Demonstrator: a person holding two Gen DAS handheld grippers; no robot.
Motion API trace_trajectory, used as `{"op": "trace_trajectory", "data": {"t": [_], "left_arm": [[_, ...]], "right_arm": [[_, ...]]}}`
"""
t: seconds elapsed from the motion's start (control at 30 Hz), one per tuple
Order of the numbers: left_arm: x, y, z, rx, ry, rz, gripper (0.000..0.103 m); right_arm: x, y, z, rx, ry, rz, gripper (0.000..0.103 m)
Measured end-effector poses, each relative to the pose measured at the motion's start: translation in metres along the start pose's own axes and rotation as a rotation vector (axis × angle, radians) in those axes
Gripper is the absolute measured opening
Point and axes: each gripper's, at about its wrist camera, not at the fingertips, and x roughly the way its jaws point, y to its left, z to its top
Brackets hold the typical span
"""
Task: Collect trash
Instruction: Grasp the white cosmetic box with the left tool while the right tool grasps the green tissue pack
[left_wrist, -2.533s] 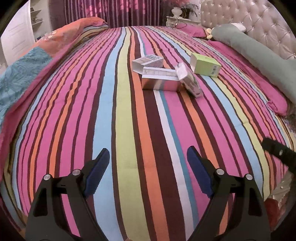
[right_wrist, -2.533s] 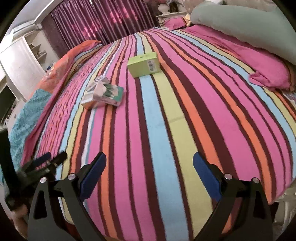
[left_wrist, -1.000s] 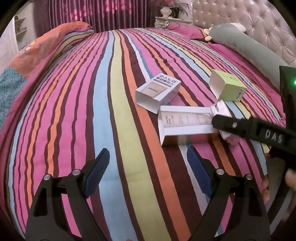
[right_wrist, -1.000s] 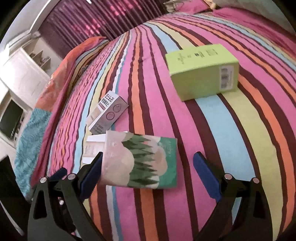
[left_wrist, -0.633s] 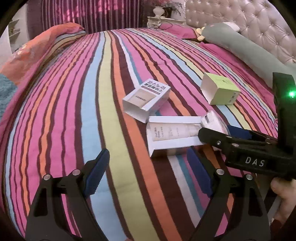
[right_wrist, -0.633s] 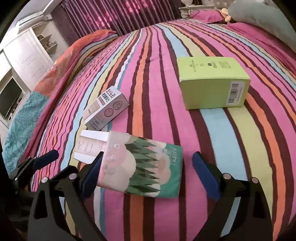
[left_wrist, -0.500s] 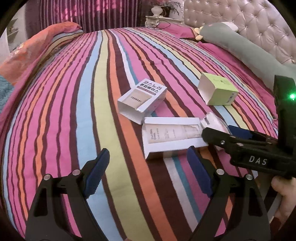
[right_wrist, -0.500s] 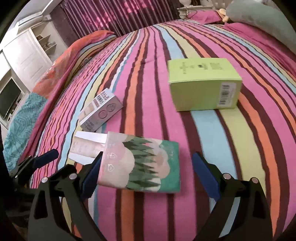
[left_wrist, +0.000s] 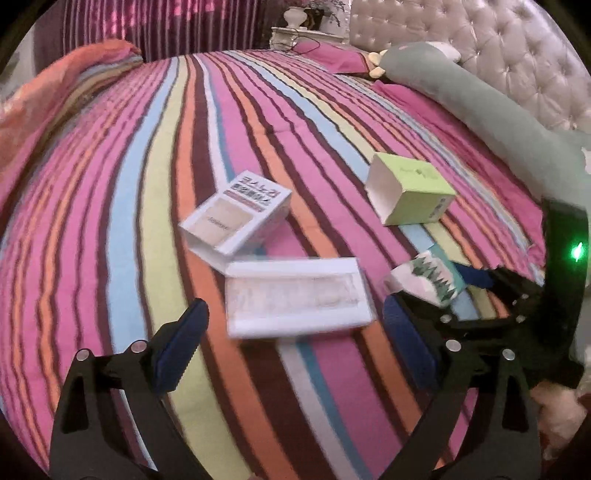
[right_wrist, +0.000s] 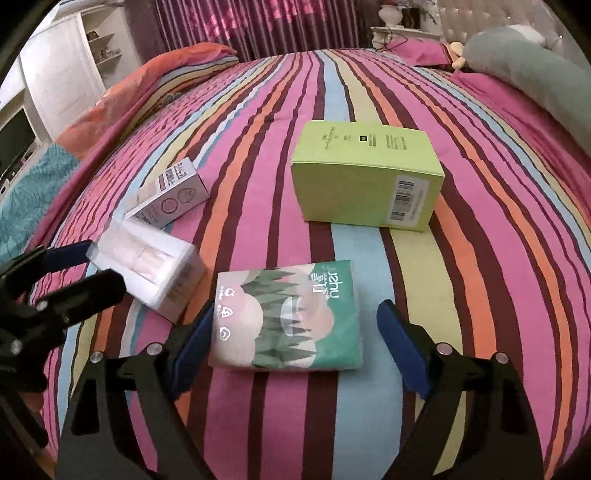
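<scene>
we straddle the tissue pack (right_wrist: 286, 317) on the bed (right_wrist: 480, 258) with our right gripper (right_wrist: 293, 328), jaws closing but not yet touching, while our left gripper (left_wrist: 291, 332) opens wide, empty, toward the white carton (left_wrist: 299, 295).

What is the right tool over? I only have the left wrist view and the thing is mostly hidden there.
Observer: A soft tissue pack with a forest print, lying flat on the bedspread. It sits between the right tool's closing jaws, and the right-hand pad still stands clear of it.
Operator: Green box, anything on the side I can't see?
Observer: The green box has a barcode label on the face turned toward the right tool.
Operator: What's beyond the bed on the left?
Observer: A white cabinet with open shelves.
</scene>
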Motion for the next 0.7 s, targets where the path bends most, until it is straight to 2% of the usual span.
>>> {"op": "trace_trajectory", "data": {"t": [0.13,0.23,0.3,0.4,0.47,0.63,0.7], "left_arm": [[0.004,0.006,0.004,-0.054,-0.001,-0.022,0.092],[0.003,0.000,0.009,0.071,-0.001,-0.057,0.092],[0.000,-0.006,0.012,0.215,0.015,-0.105,0.092],[-0.001,-0.013,0.012,0.407,0.052,-0.102,0.092],[0.002,-0.015,0.012,0.483,0.075,-0.102,0.092],[0.024,-0.019,0.018,0.588,0.154,-0.132,0.092],[0.032,-0.022,0.019,0.648,0.175,-0.112,0.092]], "right_arm": [[0.001,0.002,-0.001,-0.014,-0.002,-0.001,0.083],[0.000,0.001,-0.001,-0.029,0.003,0.008,0.083],[0.000,-0.001,-0.001,-0.028,0.005,0.018,0.083],[-0.001,-0.005,-0.001,-0.014,0.005,0.037,0.083],[-0.001,-0.006,-0.001,-0.004,0.001,0.047,0.083],[-0.001,-0.007,-0.001,-0.007,-0.004,0.057,0.083],[0.000,-0.009,0.000,-0.008,-0.002,0.068,0.083]]}}
